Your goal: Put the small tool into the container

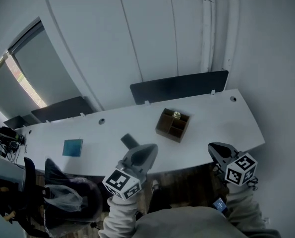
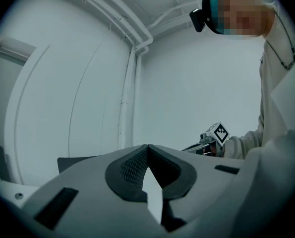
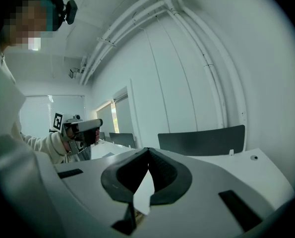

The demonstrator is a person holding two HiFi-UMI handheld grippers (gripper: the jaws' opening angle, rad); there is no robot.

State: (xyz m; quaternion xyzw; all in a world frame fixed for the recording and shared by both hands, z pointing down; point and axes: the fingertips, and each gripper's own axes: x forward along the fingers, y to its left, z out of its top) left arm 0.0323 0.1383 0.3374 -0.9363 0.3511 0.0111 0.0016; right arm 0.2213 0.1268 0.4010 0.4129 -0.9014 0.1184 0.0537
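Observation:
A brown wooden container (image 1: pixel 172 125) with several compartments stands on the long white desk (image 1: pixel 211 128), and a small pale object lies in its back compartment. A small dark oblong tool (image 1: pixel 129 141) lies on the desk to the container's left. My left gripper (image 1: pixel 148 150) hovers at the desk's front edge just right of the tool, shut and empty; in its own view the left gripper (image 2: pixel 147 148) has its tips meeting. My right gripper (image 1: pixel 214 148) hangs off the front edge, right of the container, and the right gripper (image 3: pixel 148 151) is shut with nothing in it.
A teal square pad (image 1: pixel 72 147) lies on the desk's left part. Dark partition panels (image 1: pixel 179 86) stand along the back edge. A chair with a plastic bag (image 1: pixel 63 195) sits at lower left, with headphones (image 1: pixel 7 135) beyond the desk's left end.

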